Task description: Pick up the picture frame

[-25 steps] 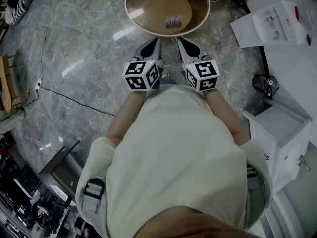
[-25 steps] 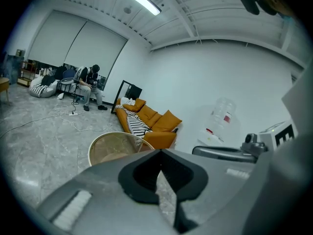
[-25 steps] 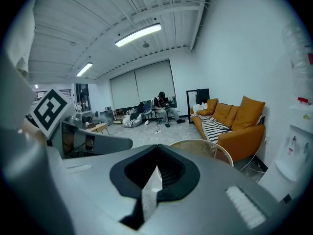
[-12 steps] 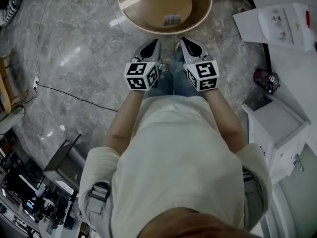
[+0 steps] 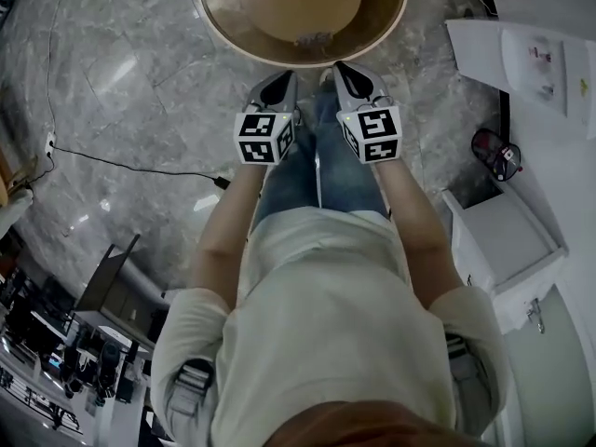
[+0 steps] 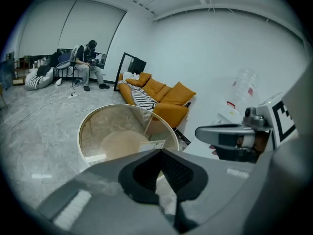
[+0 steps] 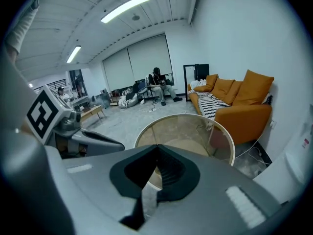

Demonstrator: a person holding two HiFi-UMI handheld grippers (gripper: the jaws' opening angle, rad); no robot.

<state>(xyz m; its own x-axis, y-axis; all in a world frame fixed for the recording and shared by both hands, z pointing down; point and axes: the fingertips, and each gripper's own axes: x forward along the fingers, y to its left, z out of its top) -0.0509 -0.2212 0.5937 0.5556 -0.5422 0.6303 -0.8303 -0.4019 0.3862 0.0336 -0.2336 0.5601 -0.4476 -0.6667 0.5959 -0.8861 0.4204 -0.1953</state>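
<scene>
A round glass-topped table (image 5: 396, 21) with a wooden lower shelf stands just ahead of me. A small pale rectangular item (image 5: 312, 38) lies near its near edge; I cannot tell whether it is the picture frame. My left gripper (image 5: 279, 80) and right gripper (image 5: 349, 71) hover side by side just short of the table rim, both shut with nothing between the jaws. In the left gripper view the shut left gripper (image 6: 160, 152) points at the table (image 6: 88, 126). From the right gripper view, the closed right gripper (image 7: 157, 147) faces the same table (image 7: 220, 131).
A white cabinet (image 5: 507, 240) and a white counter with papers (image 5: 531, 54) stand at the right, a small dark red item (image 5: 494, 152) on the floor between them. A black cable (image 5: 121, 166) crosses the marble floor at left. Beyond the table sits an orange sofa (image 6: 166, 99); a person (image 6: 88, 62) sits far back.
Both grippers have sunk and tipped downward together, side by side. The view has shifted toward the table, and my legs now show below the grippers. The jaws stayed shut.
</scene>
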